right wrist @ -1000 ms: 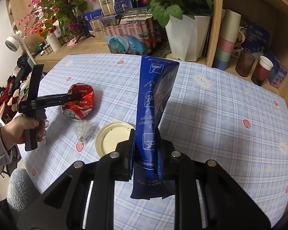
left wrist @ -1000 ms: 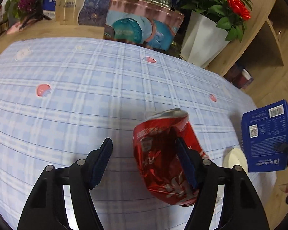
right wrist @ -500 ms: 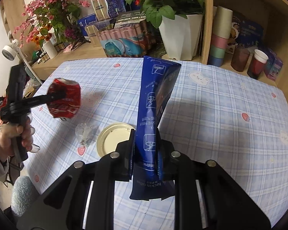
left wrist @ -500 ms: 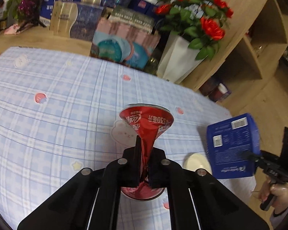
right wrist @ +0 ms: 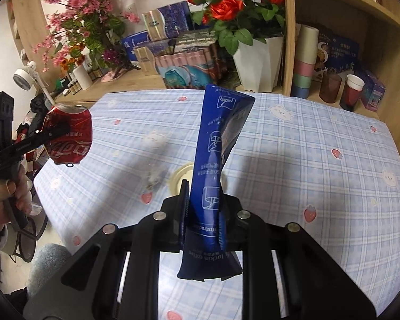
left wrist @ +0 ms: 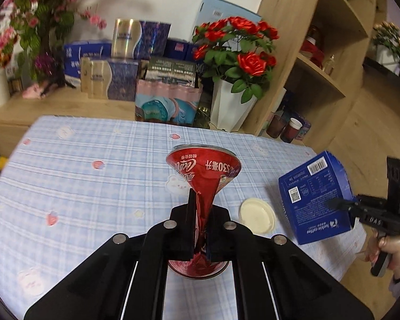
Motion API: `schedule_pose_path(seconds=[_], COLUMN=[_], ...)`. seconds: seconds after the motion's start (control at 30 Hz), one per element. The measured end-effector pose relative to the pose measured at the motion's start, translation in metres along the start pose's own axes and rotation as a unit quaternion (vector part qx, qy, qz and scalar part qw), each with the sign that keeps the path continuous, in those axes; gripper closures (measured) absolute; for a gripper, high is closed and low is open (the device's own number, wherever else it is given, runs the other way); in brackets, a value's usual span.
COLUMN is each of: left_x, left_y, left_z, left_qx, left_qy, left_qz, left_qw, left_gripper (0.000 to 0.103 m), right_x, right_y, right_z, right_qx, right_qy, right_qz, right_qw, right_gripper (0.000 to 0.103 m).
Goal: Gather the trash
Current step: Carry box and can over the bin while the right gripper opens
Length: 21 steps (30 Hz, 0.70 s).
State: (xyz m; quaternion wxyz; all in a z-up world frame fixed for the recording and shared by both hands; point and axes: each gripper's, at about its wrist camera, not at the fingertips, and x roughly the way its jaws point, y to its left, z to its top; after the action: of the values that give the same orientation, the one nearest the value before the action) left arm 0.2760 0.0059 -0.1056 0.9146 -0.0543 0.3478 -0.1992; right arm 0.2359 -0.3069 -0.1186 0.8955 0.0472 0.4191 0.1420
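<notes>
Trash is in both grippers at once. Crushed flat at its middle, the red soda can (left wrist: 203,176) is pinched between the fingers of the left gripper (left wrist: 202,225), its rim flaring out ahead of the fingertips and its base bulging just behind them; in the right wrist view the same can (right wrist: 68,136) hangs clear above the edge of the table (right wrist: 320,160), off to the right gripper's left. The right gripper (right wrist: 203,213) is clamped on a squashed blue coffee box (right wrist: 216,165), which stands upright out of the fingers and fans wider ahead of them, with its lower end sticking out behind the pads. From the left wrist view that box (left wrist: 316,197) is held in the air to the left gripper's right, over the table's corner.

On the checked tablecloth (left wrist: 93,186), ahead and slightly right of the left gripper, lies a round cream lid (left wrist: 257,214). A small crumpled clear wrapper (right wrist: 153,178) lies just left of that lid (right wrist: 181,177), ahead of the right gripper.
</notes>
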Motion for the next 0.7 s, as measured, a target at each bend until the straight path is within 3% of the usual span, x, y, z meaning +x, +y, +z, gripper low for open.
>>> schedule_pose_path(seconds=[0.27, 0.7], left_x=[-0.059, -0.135], left_y=[-0.014, -0.048], left_z=[-0.03, -0.073], left_qx=[0.019, 0.042], left_qy=[-0.013, -0.035], left_qz=[0.005, -0.022], left_qw=[0.9997, 0.9983], left_gripper=[0.098, 0.098], right_x=[-0.029, -0.074], right_y=[0.034, 0.078], right_z=[-0.02, -0.073], right_qx=[-0.016, -0.038], right_qy=[-0.003, 0.004], right_qz=[0.009, 0.023], right_qw=[1.0, 0.999], right_gripper=[0.082, 0.082])
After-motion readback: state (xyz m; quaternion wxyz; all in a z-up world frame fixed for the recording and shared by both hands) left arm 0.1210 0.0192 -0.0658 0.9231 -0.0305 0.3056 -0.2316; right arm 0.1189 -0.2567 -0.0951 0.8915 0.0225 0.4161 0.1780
